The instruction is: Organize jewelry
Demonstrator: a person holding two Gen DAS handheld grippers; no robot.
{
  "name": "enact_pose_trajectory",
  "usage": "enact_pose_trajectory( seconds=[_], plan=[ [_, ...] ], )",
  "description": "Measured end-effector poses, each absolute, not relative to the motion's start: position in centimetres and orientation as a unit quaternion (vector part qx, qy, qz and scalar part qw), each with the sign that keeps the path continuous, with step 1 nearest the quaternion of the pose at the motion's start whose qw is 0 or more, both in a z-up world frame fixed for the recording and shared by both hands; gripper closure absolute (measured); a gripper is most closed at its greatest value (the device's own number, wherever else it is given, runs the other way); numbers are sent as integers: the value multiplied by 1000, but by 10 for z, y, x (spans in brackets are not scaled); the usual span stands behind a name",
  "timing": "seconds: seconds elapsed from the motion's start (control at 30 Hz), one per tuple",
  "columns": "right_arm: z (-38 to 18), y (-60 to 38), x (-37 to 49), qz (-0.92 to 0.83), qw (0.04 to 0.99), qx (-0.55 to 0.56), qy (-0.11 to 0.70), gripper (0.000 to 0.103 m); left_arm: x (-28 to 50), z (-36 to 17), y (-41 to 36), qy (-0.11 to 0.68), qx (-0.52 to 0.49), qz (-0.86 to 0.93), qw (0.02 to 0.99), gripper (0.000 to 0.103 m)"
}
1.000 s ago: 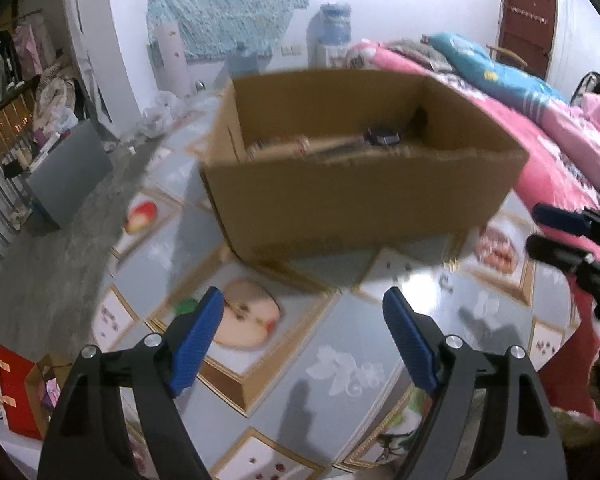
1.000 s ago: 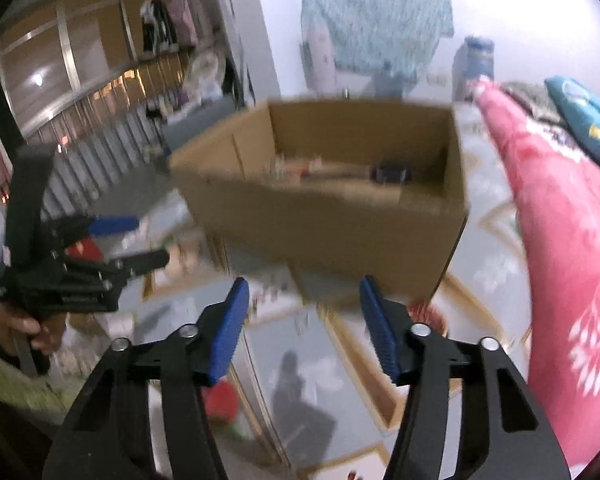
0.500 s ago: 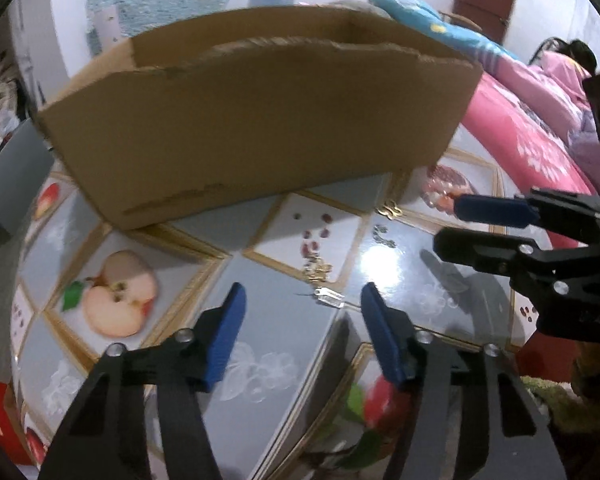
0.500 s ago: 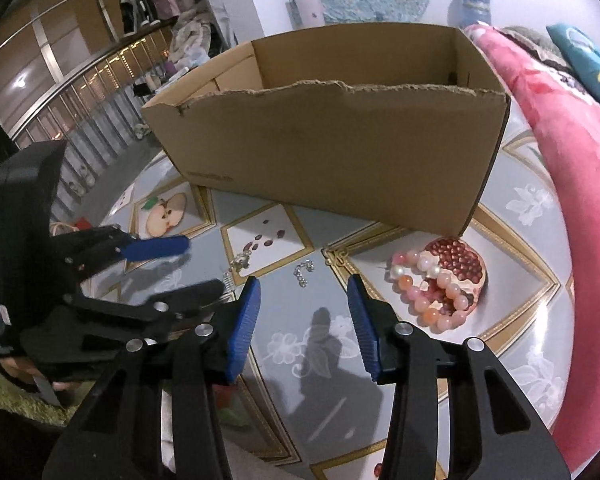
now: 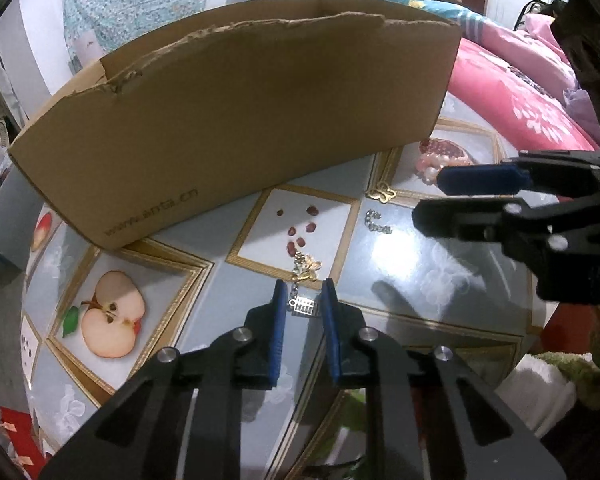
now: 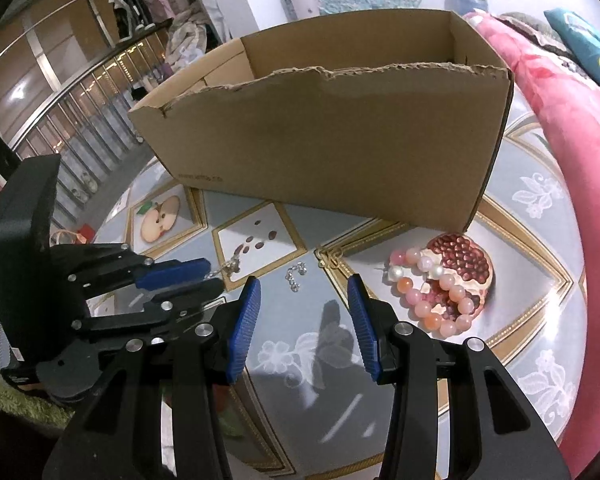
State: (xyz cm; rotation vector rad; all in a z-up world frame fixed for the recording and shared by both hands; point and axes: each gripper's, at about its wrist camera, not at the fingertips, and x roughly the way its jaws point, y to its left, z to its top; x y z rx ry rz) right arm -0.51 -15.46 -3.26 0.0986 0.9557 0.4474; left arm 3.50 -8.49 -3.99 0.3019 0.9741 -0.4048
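Silver and thin, the small rectangular charm (image 5: 302, 306) on its fine chain sits low in the middle of my left wrist view, right between the blue pads of the left gripper (image 5: 302, 300), whose jaws have just been closing around it; I think the pads are on the charm's edges, though it is too small for me to be sure they truly pinch it. That is my main worry: if I lift now with only a corner caught, the charm may slip out and drop back on the glossy patterned tabletop (image 5: 400, 276). The chain runs up to a gold leaf-shaped ornament (image 5: 310, 268) just above the pads, and it could drag or snag as I raise it. My right gripper (image 6: 303, 300) hangs with jaws apart and nothing between them, low centre in its own view, above bare tabletop. A small rhinestone piece (image 6: 295, 274) lies just beyond its tips, and a pink and white bead bracelet (image 6: 432, 300) rests at the right. The brown cardboard box (image 5: 236, 128) fills the upper frame, and its torn front wall is tall enough to catch a dangling chain.
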Motion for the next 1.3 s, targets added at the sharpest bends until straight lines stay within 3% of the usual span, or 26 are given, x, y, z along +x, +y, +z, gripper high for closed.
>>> enact_pose_trajectory(
  seconds=[0.33,0.7,1.13,1.3],
  plan=[
    [-28,-150,-6,230,864,41,446,61,31,-15,-54,440,118,-177,872,86],
    [-36,-93,-9,272,861,-29,429,74,36,-11,-32,438,94,-158,880,86],
    [-51,-66,-9,229,878,-79,413,81,44,-18,-16,449,68,-155,877,86],
    [-51,-66,-9,223,881,-83,409,91,46,-20,-14,451,65,-155,876,86]
  ],
)
